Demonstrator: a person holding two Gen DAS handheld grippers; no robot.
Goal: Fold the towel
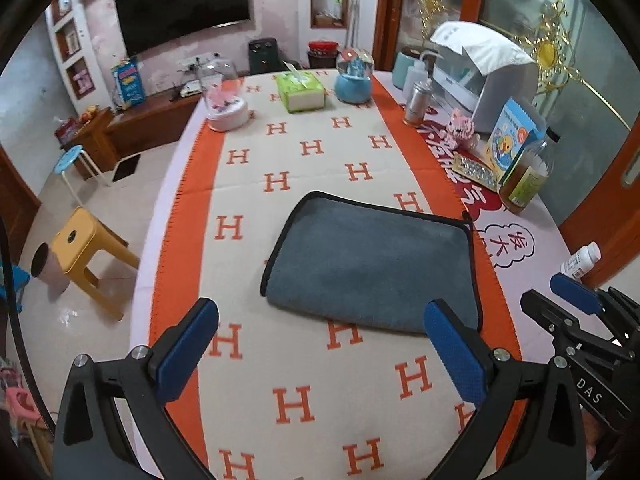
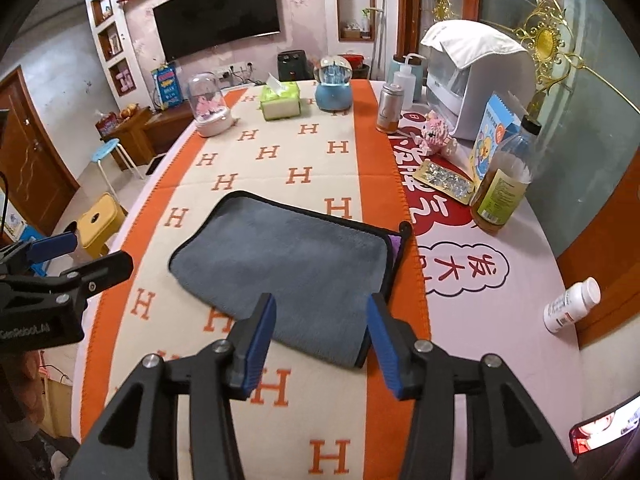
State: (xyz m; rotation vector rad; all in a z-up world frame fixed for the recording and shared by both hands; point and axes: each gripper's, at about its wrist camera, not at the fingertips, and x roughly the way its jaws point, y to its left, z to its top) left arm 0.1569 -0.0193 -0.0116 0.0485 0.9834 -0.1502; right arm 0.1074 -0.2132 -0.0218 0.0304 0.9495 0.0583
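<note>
A grey towel [image 1: 368, 260] with black edging lies folded flat on the orange and cream H-patterned cloth [image 1: 304, 400]; it also shows in the right wrist view [image 2: 280, 268], with a purple underside peeking out at its right edge. My left gripper [image 1: 320, 344] is open and empty, just short of the towel's near edge. My right gripper [image 2: 322, 336] is open and empty over the towel's near right corner. The right gripper shows at the right of the left wrist view [image 1: 576, 296], the left gripper at the left of the right wrist view [image 2: 80, 256].
Along the table's right side stand a honey jar [image 2: 500, 192], a blister pack [image 2: 444, 180], a white pill bottle [image 2: 572, 304] and a white appliance [image 2: 476, 80]. A tissue box [image 2: 280, 100], a snow globe [image 2: 334, 84] and a glass dome [image 2: 210, 108] stand at the far end. Stools [image 1: 84, 248] stand on the floor at left.
</note>
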